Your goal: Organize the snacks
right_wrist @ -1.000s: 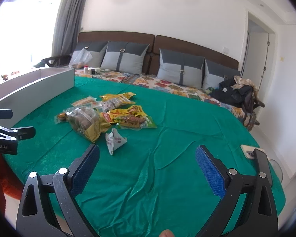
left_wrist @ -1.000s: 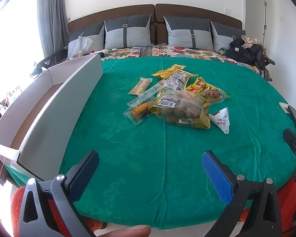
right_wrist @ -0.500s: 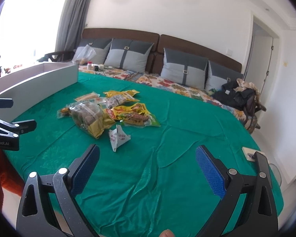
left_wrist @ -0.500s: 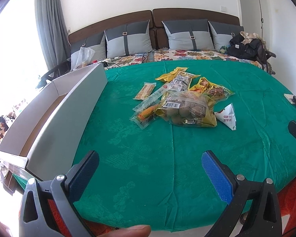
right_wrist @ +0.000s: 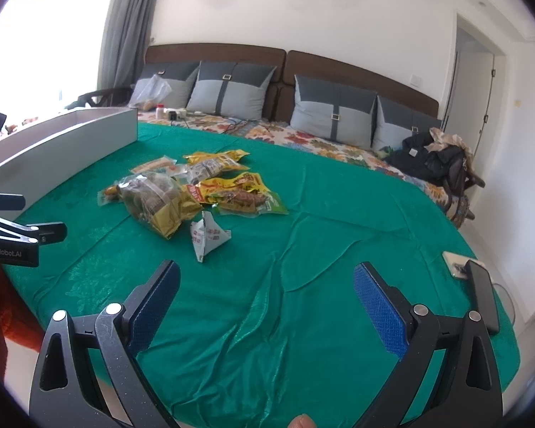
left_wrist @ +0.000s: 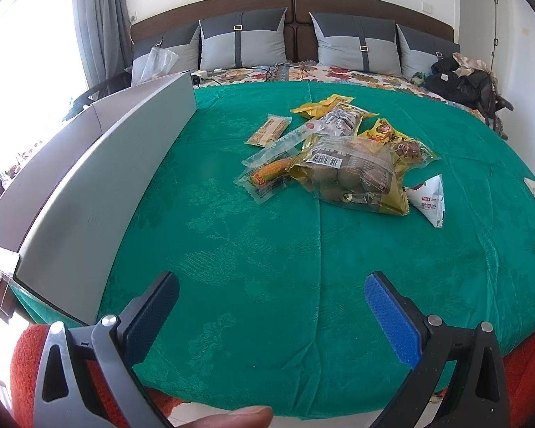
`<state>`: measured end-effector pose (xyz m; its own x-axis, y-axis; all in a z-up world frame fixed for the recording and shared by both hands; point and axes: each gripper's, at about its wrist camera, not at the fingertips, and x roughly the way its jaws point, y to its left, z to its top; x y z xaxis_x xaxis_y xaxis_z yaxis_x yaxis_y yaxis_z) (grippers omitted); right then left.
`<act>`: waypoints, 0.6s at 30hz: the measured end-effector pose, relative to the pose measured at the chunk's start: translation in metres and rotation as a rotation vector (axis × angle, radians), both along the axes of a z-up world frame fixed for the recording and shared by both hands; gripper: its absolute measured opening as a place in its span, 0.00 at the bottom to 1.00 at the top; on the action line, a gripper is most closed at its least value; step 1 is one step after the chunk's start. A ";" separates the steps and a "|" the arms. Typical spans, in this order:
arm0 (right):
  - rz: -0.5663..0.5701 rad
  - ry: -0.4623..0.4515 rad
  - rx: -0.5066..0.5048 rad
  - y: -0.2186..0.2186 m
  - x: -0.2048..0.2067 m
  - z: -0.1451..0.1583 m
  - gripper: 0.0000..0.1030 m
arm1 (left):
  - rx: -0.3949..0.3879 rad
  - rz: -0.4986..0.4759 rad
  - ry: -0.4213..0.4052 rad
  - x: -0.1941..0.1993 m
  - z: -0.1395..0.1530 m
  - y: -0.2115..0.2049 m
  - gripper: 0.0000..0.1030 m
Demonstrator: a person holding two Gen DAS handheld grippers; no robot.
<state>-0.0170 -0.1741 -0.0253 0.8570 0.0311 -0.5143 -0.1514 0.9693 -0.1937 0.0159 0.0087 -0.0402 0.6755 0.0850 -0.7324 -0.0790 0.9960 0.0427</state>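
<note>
While both the left tongs (left_wrist: 271, 305) and right tongs (right_wrist: 265, 294) gape wide and empty, the crinkly plastic snack-packet pile (left_wrist: 342, 157) lies ahead: probably light, slippery, best pinched by sealed edges.

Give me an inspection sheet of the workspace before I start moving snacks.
Surface: green patterned bedspread, wrinkled on its right side.
Job's things: loose pile of snack packets mid-bed; white triangular pouch beside it; long grey cardboard box, open-topped, along the left edge.
Clutter: black bag with clothes at the far right; clear plastic bag by the grey pillows.
Grippers: left gripper and right gripper, jaws wide apart, holding nothing.
Cables: wires on the floral sheet near the pillows.
Surroundings: brown headboard, grey curtain, bright window.
</note>
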 end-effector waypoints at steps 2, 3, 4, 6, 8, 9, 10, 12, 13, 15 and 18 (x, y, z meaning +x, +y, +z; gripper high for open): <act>0.002 0.008 0.000 0.000 0.001 -0.003 0.96 | -0.002 0.004 0.012 0.003 -0.004 0.001 1.00; 0.003 0.015 0.001 0.000 0.001 -0.005 0.96 | -0.006 0.004 0.018 0.005 -0.006 0.002 1.00; 0.004 0.025 0.004 0.000 0.003 -0.007 0.96 | -0.008 0.004 0.024 0.007 -0.009 0.002 1.00; 0.005 0.050 0.008 0.000 0.006 -0.012 0.96 | 0.003 0.000 0.038 0.013 -0.013 0.002 1.00; 0.006 0.078 0.010 0.000 0.009 -0.017 0.96 | 0.018 0.000 0.054 0.020 -0.019 0.000 1.00; 0.007 0.091 0.010 0.001 0.011 -0.020 0.96 | 0.023 -0.001 0.063 0.023 -0.022 0.000 1.00; 0.009 0.103 0.010 0.001 0.012 -0.023 0.96 | 0.026 0.001 0.075 0.026 -0.025 0.000 1.00; 0.010 0.125 0.009 0.001 0.013 -0.027 0.96 | 0.025 0.005 0.097 0.029 -0.031 0.002 1.00; 0.010 0.134 0.011 0.000 0.014 -0.029 0.96 | 0.022 0.006 0.106 0.030 -0.034 0.003 1.00; 0.006 0.155 0.018 -0.002 0.016 -0.033 0.96 | 0.022 0.008 0.120 0.031 -0.038 0.004 1.00; -0.001 0.201 0.038 -0.005 0.022 -0.041 0.96 | 0.035 0.014 0.139 0.032 -0.044 0.005 1.00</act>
